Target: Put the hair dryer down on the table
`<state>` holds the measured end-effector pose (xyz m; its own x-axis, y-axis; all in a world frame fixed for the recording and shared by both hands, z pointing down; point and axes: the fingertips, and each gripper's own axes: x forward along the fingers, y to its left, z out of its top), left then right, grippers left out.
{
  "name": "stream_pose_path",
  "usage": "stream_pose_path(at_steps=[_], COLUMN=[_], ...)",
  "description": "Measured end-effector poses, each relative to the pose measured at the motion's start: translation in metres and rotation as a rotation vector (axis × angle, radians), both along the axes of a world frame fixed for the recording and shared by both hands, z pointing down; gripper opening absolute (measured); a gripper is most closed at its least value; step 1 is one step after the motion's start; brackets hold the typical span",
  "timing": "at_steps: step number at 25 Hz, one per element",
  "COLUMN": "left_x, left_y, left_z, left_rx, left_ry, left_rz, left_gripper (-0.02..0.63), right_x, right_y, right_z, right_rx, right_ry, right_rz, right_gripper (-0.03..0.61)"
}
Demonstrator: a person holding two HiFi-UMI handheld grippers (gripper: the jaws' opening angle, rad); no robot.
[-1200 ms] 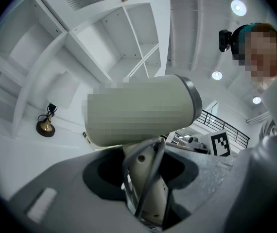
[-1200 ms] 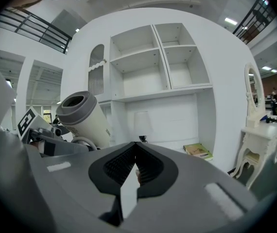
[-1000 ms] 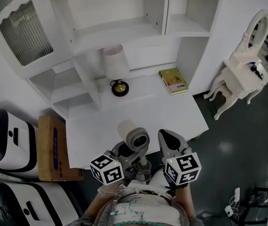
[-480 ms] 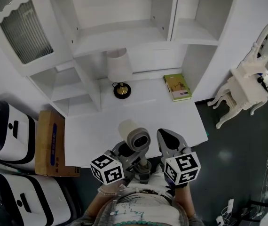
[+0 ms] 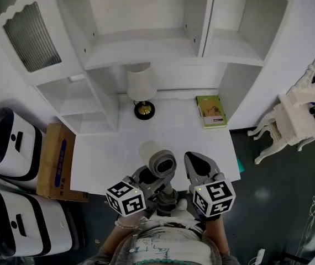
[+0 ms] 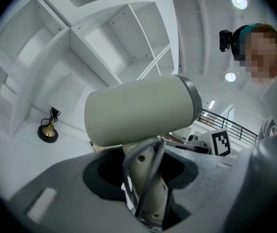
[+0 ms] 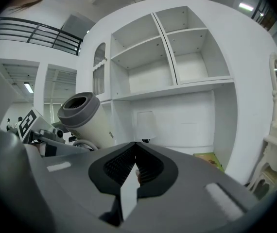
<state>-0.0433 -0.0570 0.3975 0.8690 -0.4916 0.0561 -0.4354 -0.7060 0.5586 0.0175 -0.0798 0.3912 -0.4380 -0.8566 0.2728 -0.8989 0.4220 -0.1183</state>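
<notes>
Shelving in white fills the head view from 10 to 2 o'clock, with open compartments and one glazed door at 10 o'clock. Below it lies the white table, running from the shelving's foot towards the person at 6 o'clock. Two white-and-black housings stand on the floor at 8 to 9 o'clock, well apart from the ornate white furniture at 3 o'clock on the dark floor. A cardboard box lies against the table's side at 9 o'clock, between the table and the housings.

Each gripper carries its marker cube at 6 o'clock, close to the person's body. The left gripper is clamped on the hair dryer. In the left gripper view the jaws squeeze the pale handle and its grey cord, and the barrel stands across above them. The dryer is held up over the table's near edge, handle down, grey rear end facing up at the head camera and nose aimed at 11 o'clock. It does not rest on the table. The right gripper hovers just beside it at 3 o'clock of the dryer, and its jaws are pressed together at the tips in the right gripper view, where the dryer shows at 9 o'clock.

A lamp with a white shade and dark round base stands at the table's 12 o'clock edge. A green book lies flat at 2 o'clock of the table
</notes>
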Motion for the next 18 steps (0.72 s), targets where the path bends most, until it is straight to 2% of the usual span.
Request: stream_pose_path(at_steps=[18], left_x=[0.042], left_y=[-0.015], left_z=[0.002], left_rx=[-0.007], left_ry=[-0.017], left_rz=[-0.186], left_gripper=[0.187], right_x=[0.041], right_y=[-0.026], right_z=[0.004], right_rx=[-0.017], right_ry=[-0.006], right_rz=[-0.176], right_gripper=[0.028])
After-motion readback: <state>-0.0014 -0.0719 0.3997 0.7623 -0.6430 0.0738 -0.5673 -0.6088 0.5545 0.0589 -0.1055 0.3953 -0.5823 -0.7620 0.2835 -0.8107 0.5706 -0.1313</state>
